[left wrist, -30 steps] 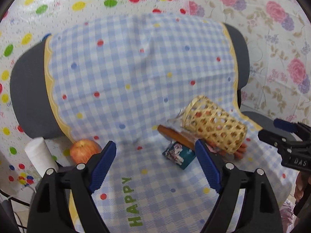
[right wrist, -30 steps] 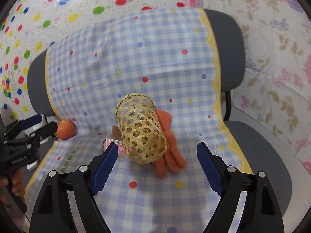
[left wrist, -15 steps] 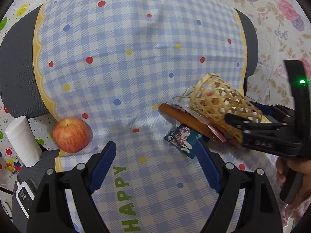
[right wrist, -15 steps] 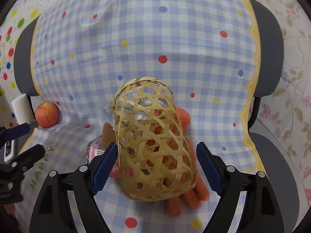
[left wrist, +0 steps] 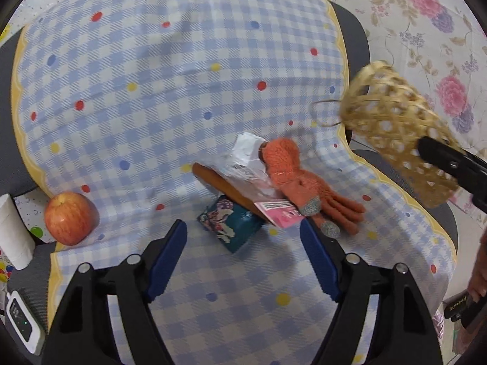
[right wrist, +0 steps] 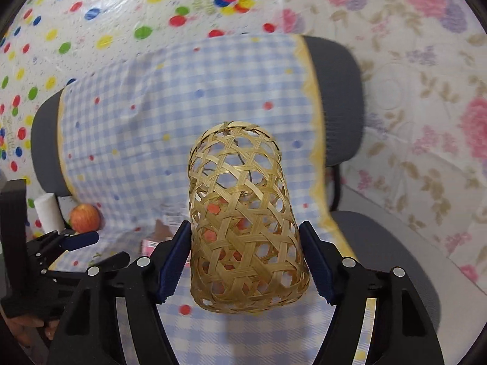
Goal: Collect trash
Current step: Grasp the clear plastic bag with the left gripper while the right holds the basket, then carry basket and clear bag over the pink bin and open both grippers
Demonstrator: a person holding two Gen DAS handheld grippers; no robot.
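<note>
**A:** Setting first: an office chair (left wrist: 359,39) draped in a blue gingham cloth (left wrist: 170,91) with coloured dots, floral and polka-dot sheets behind it. So what's different from a second ago?

**B:** The big one is the woven basket (right wrist: 243,231). It was lying on its side over the pile, and now your right gripper (right wrist: 243,261) has it clamped between the blue pads and lifted clear of the seat. Those jaws have just been closing, and in the right wrist view both pads press on the wicker. In the left wrist view it hangs off to the right, well apart from the pile.

**A:** And that helps you how?

**B:** It uncovers the trash. Now you can see a crumpled clear wrapper (left wrist: 243,161), a pink packet (left wrist: 280,213) and a teal packet (left wrist: 231,222) bunched mid-seat, tangled with an orange glove (left wrist: 292,176) and a brown stick-like thing (left wrist: 222,182) underneath.

**A:** Left side?

**B:** Your left gripper (left wrist: 243,258) has dropped closer and its jaws have just been closing a bit, but they're spread with nothing between them, hovering just short of the teal packet. Looks like that's your first grab, I'd guess, then into the basket.

**A:** The apple (left wrist: 70,217)?

**B:** Sits at the cloth's left edge beside a white roll (left wrist: 15,231), well apart from the pile. Probably not trash, so leave it alone.
</note>
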